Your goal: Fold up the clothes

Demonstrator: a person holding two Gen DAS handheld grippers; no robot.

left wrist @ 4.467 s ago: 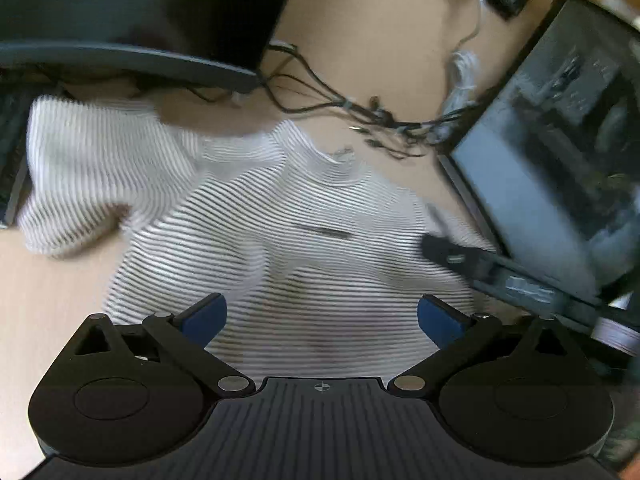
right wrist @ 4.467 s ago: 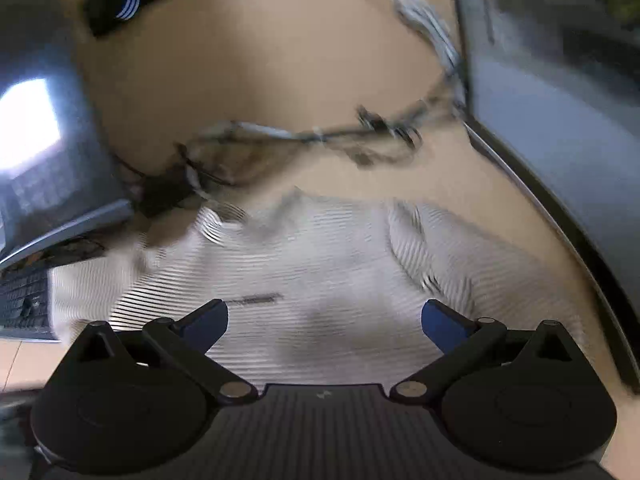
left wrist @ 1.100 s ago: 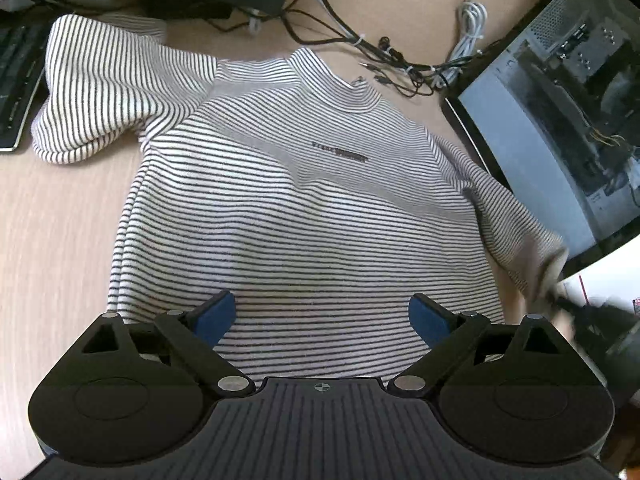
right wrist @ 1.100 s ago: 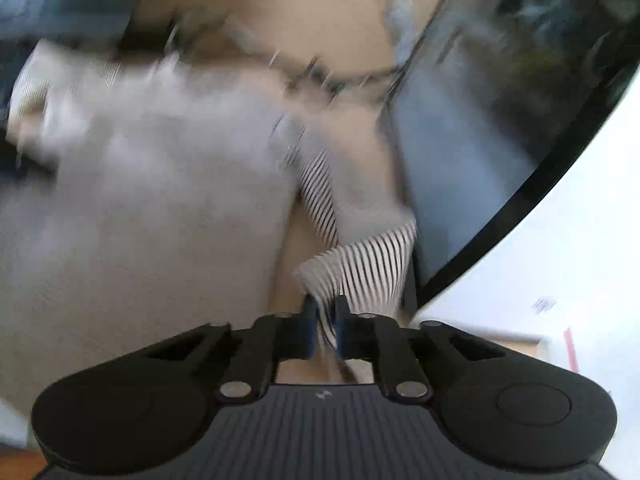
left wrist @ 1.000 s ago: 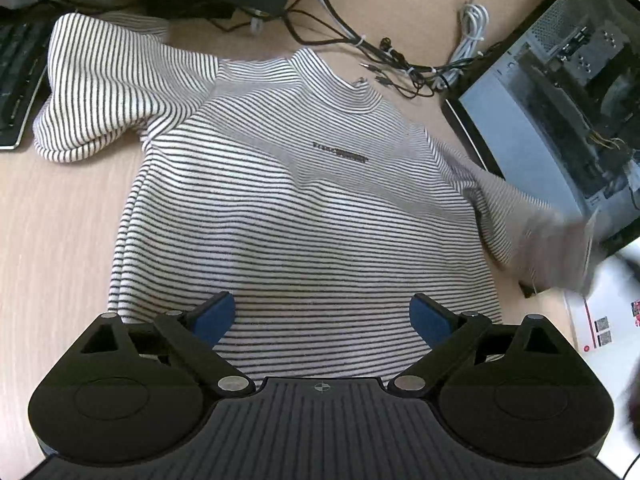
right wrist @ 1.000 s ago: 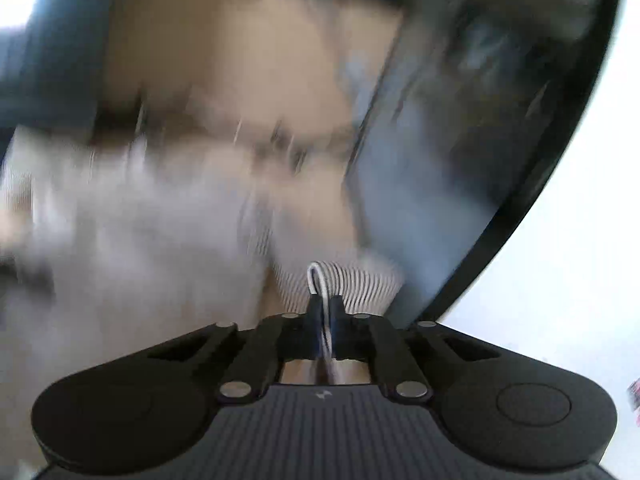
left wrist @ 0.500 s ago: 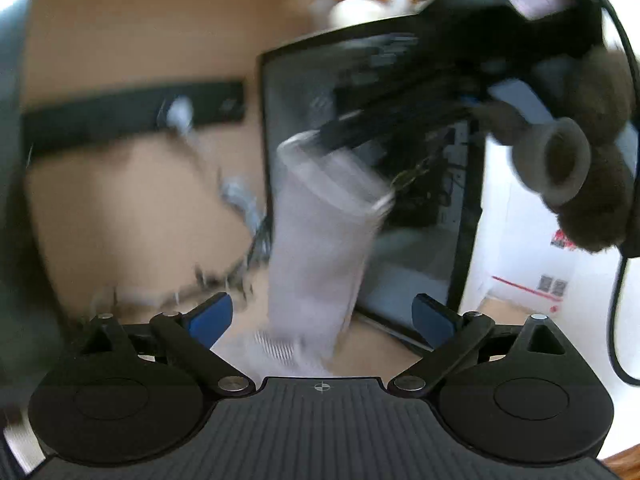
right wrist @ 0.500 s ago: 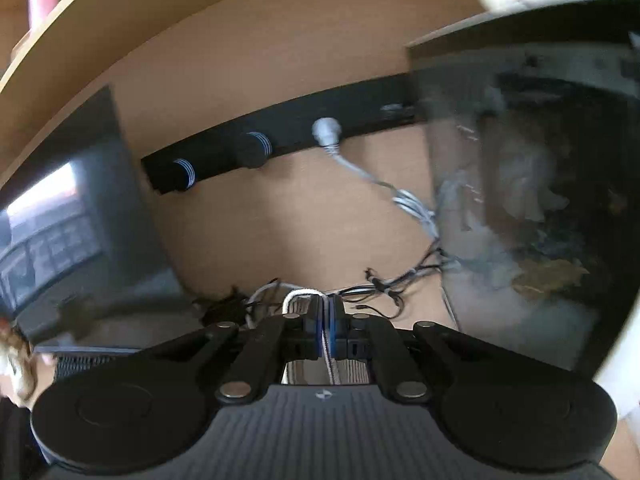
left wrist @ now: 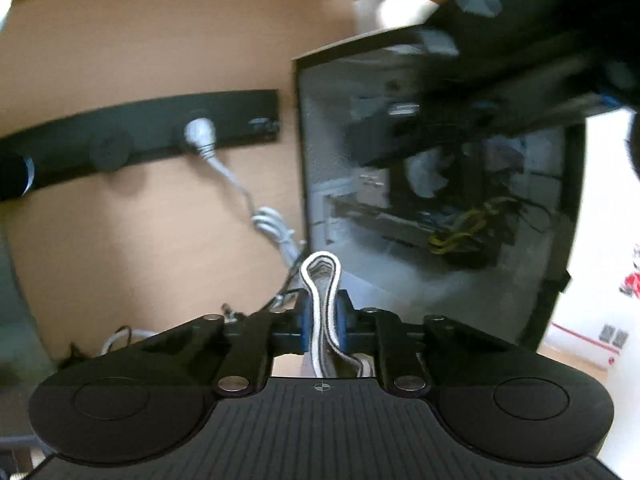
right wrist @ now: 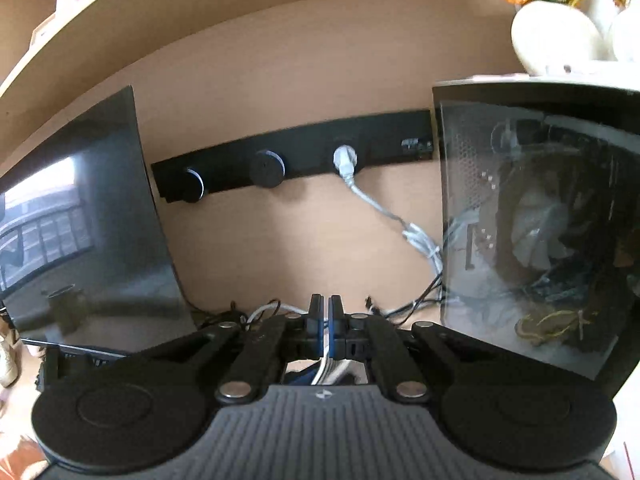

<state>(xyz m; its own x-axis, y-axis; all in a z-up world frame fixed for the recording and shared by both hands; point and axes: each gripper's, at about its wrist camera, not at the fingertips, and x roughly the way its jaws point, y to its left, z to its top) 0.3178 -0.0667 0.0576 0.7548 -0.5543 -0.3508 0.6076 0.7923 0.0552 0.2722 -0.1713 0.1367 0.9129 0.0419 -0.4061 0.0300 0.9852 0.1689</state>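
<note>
The striped shirt shows only as small pieces. In the left wrist view a fold of its white and dark striped cloth (left wrist: 320, 276) sticks up between the blue pads. My left gripper (left wrist: 321, 312) has its jaws closing, and the pads press on that fold. In the right wrist view my right gripper (right wrist: 325, 308) is shut, with a strip of the same striped cloth (right wrist: 327, 366) pinched behind its pads. Both grippers are raised and face the desk's back wall. The rest of the shirt hangs below, out of sight.
A glass-sided computer case (right wrist: 540, 220) stands at the right, with a white vase of flowers (right wrist: 552, 36) on top. A black power strip (right wrist: 296, 160) with a white cable runs along the back wall. A dark monitor (right wrist: 80, 220) is at the left. A blurred dark gripper body (left wrist: 520, 60) crosses the upper right.
Both grippers lifted and tilted up from the flat shirt toward the back wall. The left gripper went from wide open to shut on a fold of the shirt. The right kept its hold.
</note>
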